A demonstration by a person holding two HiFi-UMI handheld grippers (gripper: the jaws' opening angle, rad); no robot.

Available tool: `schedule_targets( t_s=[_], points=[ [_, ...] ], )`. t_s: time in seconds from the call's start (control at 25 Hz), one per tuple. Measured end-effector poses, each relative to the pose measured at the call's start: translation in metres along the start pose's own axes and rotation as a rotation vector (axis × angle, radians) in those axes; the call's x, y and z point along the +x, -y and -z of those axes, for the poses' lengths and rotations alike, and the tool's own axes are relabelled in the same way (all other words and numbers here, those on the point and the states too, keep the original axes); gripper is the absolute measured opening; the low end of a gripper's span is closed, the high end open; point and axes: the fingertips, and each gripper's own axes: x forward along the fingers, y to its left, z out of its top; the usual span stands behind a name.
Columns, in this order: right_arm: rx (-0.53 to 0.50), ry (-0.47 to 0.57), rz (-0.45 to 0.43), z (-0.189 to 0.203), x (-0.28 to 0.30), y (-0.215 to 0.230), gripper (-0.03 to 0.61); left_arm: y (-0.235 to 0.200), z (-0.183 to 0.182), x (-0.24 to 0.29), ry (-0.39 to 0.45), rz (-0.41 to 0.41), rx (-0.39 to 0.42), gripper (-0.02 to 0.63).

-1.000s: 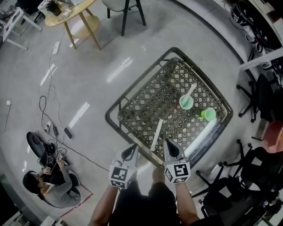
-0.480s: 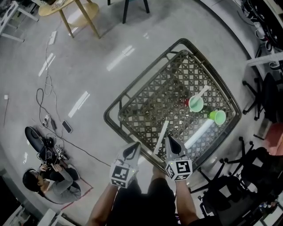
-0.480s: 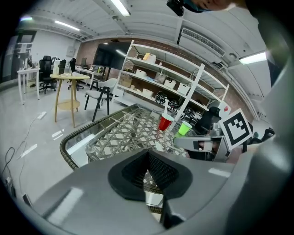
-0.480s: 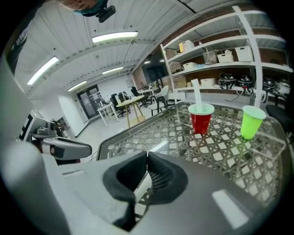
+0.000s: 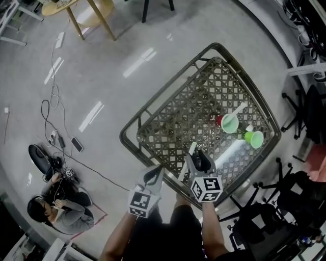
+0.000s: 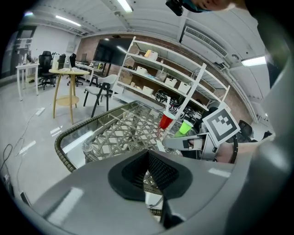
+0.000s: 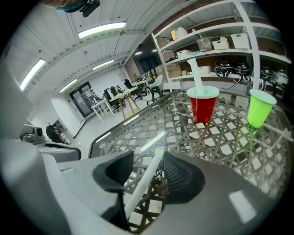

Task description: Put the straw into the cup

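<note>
A white straw [image 7: 138,193] with a green tip lies on the glass top of a wicker table [image 5: 133,133], near its front edge. My right gripper [image 7: 148,166] straddles it; the jaws are opening and the pads do not press the straw [image 5: 192,148]. In the head view the right gripper [image 5: 199,159] sits low over the table edge. A red cup [image 7: 203,105] holding another straw [image 7: 195,73] stands farther in, with an empty green cup [image 7: 259,108] beside it. My left gripper [image 6: 147,172] is shut and empty, just left of the right one [image 5: 156,172].
The table has a raised dark rim [image 5: 168,89]. A person sits on the floor at the left [image 5: 61,214] among cables [image 5: 53,109]. A wooden side table [image 5: 84,12] stands far left, office chairs [image 5: 300,117] at the right. Shelves [image 6: 161,78] line the back wall.
Both grippers have sunk toward the table's front edge. The right gripper, shut before, now stands open over the lying straw. The cups have not moved.
</note>
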Motion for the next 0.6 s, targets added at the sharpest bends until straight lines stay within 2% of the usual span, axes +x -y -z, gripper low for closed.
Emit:
schedule_targets(
  t_s=[0.44, 0.6],
  points=[
    [-0.044, -0.1, 0.04, 0.015, 0.02, 0.003, 0.201, -0.012, 0.0, 0.005, -0.011, -0.019, -0.012, 0.006],
    [-0.063, -0.122, 0.043, 0.019, 0.021, 0.001, 0.179, -0.015, 0.0, 0.002, -0.011, -0.027, -0.016, 0.006]
  ],
)
